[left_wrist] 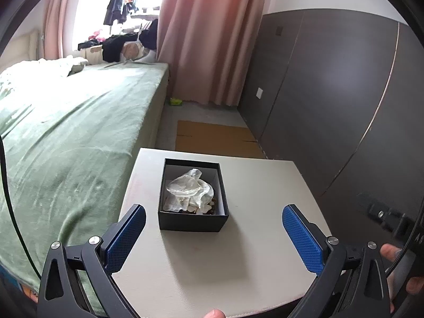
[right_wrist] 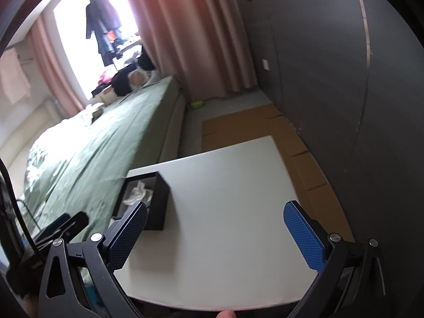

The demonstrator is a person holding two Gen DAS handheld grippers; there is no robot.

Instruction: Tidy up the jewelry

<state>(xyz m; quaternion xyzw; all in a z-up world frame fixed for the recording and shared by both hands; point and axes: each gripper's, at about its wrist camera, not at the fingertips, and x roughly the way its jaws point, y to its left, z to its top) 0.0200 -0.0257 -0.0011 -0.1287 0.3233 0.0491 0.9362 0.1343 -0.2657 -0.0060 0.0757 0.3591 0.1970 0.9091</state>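
A black open box (left_wrist: 193, 221) stands on a white table (left_wrist: 238, 259). It holds crumpled clear plastic bags (left_wrist: 189, 189) over small gold and brown jewelry pieces (left_wrist: 209, 208). My left gripper (left_wrist: 213, 225) is open and empty, hovering above the table just short of the box. In the right wrist view the box (right_wrist: 156, 201) sits at the table's (right_wrist: 225, 212) left side. My right gripper (right_wrist: 216, 224) is open and empty above the table, to the right of the box.
A bed with a green cover (left_wrist: 74, 122) runs along the table's left. A dark grey wardrobe (left_wrist: 331, 92) stands on the right. Flat cardboard (left_wrist: 214, 139) lies on the floor beyond the table. Pink curtains (left_wrist: 206, 34) hang at the back.
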